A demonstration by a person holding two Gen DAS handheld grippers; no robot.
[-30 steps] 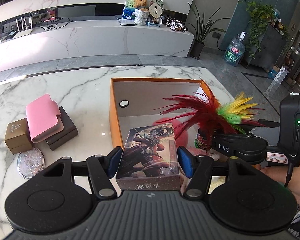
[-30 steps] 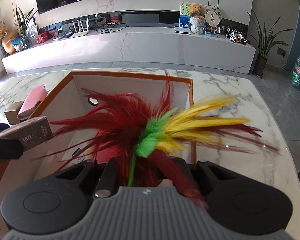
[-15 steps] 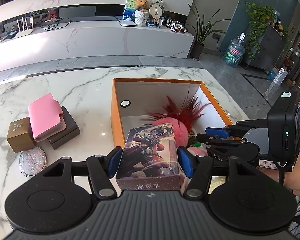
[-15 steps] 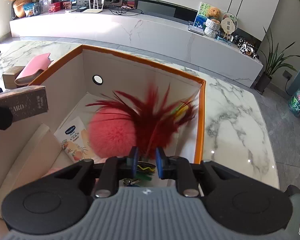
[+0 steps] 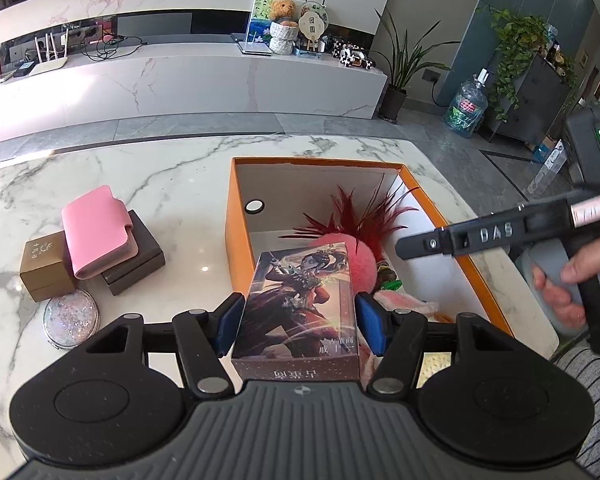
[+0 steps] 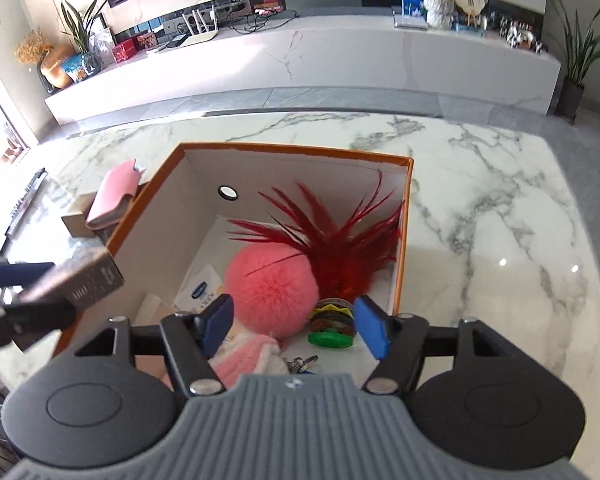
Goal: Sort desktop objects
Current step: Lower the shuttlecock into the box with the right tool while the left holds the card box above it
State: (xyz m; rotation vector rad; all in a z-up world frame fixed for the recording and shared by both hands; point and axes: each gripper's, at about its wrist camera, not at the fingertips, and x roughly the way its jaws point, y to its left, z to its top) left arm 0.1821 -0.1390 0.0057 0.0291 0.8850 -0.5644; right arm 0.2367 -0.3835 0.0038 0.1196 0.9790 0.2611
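Right wrist view is showing the right gripper (image 6: 294, 326) hanging above the near end of the orange storage box (image 6: 288, 148), its jaws opening with nothing pinched between the blue pads (image 6: 370, 328). The feather shuttlecock (image 6: 332, 256) is lying inside the box just ahead of that claw, its stacked rubber base (image 6: 332, 326) sitting in the gap below the pads without touching them, its red feathers fanning toward the far wall. Beside it, ahead and to the left of the claw, a pink pompom (image 6: 270, 292) is resting on the box floor, with a printed sachet (image 6: 200, 290) further left and a pink fluffy item (image 6: 246, 360) and a key ring (image 6: 302, 362) directly beneath the jaws. Left wrist view is showing the left gripper (image 5: 298, 326) pinching an illustrated card box (image 5: 300, 308) by its long sides, held over the near left corner of the orange box. To the left of that claw, on the marble table (image 5: 160, 184), a pink wallet (image 5: 96, 232) on a dark brown case (image 5: 134, 258), a gold gift box (image 5: 46, 264) and a glitter compact (image 5: 71, 322) are awaiting sorting. In judgement, the shuttlecock drop is finishing; the next move is calling for the right claw to lift clear so the left can lower the card box into open floor space.
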